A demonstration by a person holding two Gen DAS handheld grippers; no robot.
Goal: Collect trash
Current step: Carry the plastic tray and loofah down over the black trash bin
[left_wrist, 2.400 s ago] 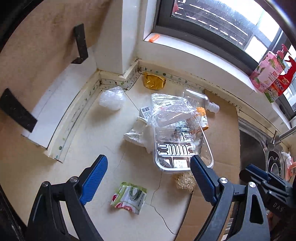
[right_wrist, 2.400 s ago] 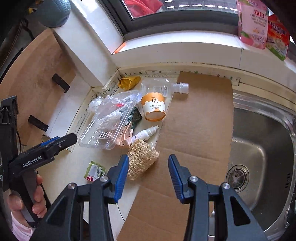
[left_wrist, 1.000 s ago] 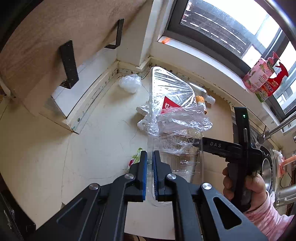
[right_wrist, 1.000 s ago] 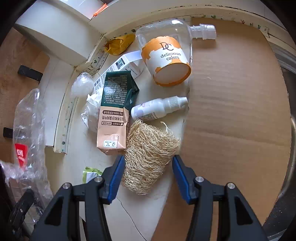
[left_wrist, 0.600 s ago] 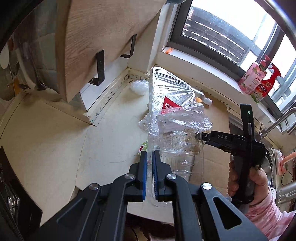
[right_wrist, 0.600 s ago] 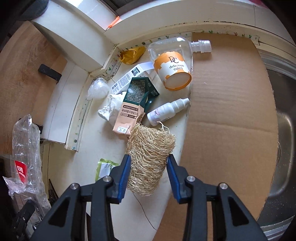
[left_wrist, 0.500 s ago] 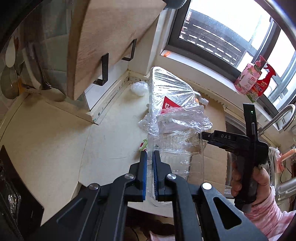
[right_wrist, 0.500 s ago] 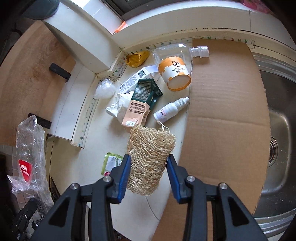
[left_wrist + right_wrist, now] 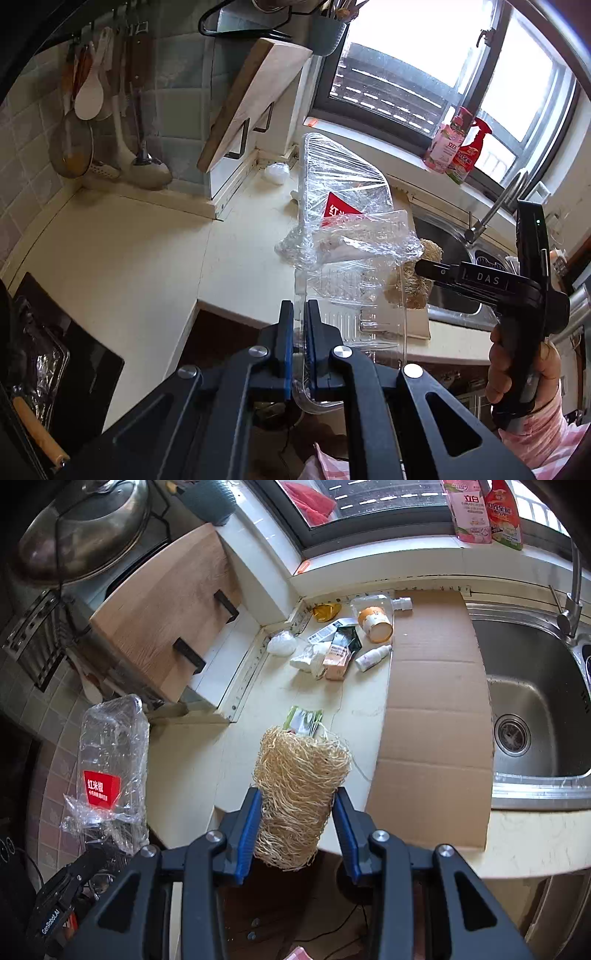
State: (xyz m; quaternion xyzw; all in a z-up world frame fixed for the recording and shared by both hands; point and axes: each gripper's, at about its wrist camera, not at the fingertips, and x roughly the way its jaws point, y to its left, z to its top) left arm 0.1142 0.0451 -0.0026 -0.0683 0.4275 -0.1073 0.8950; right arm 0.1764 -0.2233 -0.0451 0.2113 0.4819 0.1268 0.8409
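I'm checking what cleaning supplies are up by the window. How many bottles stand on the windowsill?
2. A pink bottle stands on the windowsill above the sink, and a red spray bottle stands touching its right side. More could be out of frame.

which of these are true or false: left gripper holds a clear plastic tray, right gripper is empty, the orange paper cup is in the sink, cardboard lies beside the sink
1. The left gripper is shut on the clear plastic tray wrapped in film. True.
2. The right gripper is empty. False: it grips a tan fibrous loofah scrubber.
3. The orange paper cup is in the steel sink. False: it lies on the cream counter.
4. A flat brown cardboard sheet lies beside the sink. True.
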